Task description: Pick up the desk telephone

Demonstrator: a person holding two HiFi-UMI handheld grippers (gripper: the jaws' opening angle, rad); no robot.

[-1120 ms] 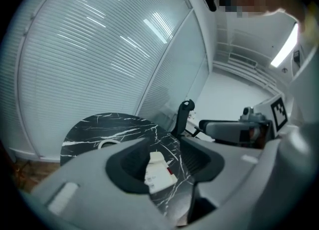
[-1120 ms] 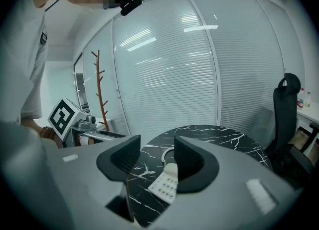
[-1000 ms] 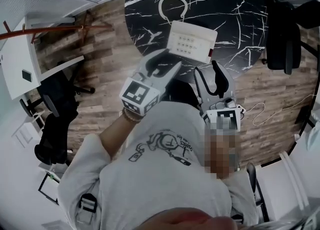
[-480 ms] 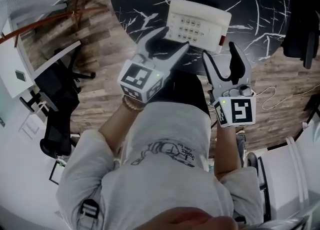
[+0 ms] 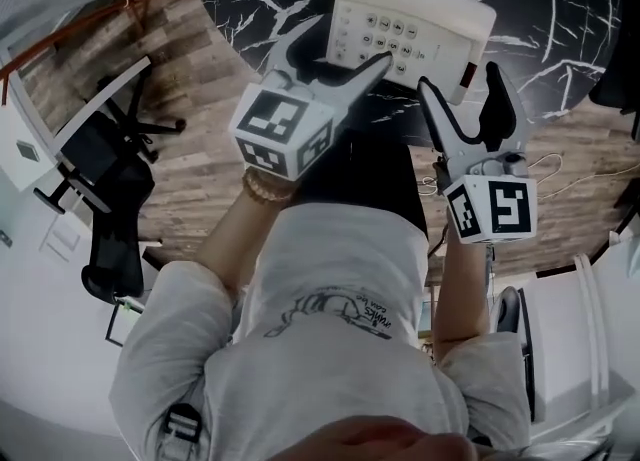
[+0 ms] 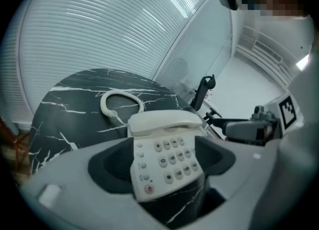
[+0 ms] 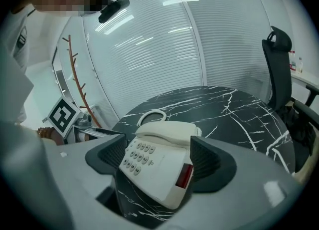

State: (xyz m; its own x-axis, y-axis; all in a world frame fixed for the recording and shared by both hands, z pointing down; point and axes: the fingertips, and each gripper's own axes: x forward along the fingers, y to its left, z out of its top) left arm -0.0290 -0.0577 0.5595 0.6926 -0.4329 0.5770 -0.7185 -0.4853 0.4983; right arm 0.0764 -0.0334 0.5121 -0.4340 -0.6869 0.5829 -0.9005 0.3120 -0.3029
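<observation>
Both hand-held grippers are lower and nearer the cream plastic push-button desk telephone than a second ago, when they hung short of the table's near edge. Now the left gripper reaches over the keypad corner and the right gripper sits just beside the near right corner, where a small red patch shows. Each gripper's jaws are opening and already stand much wider than before. Each gripper view frames the telephone in the gap between the dark ribbed pads, with no pad pressing on it, so neither gripper holds anything. The telephone lies flat on the round black white-veined marble table, its handset in the cradle and its looped white cord behind it. This looks like the final approach: the widened jaws suit the broad body, but nothing is lifted yet.
</observation>
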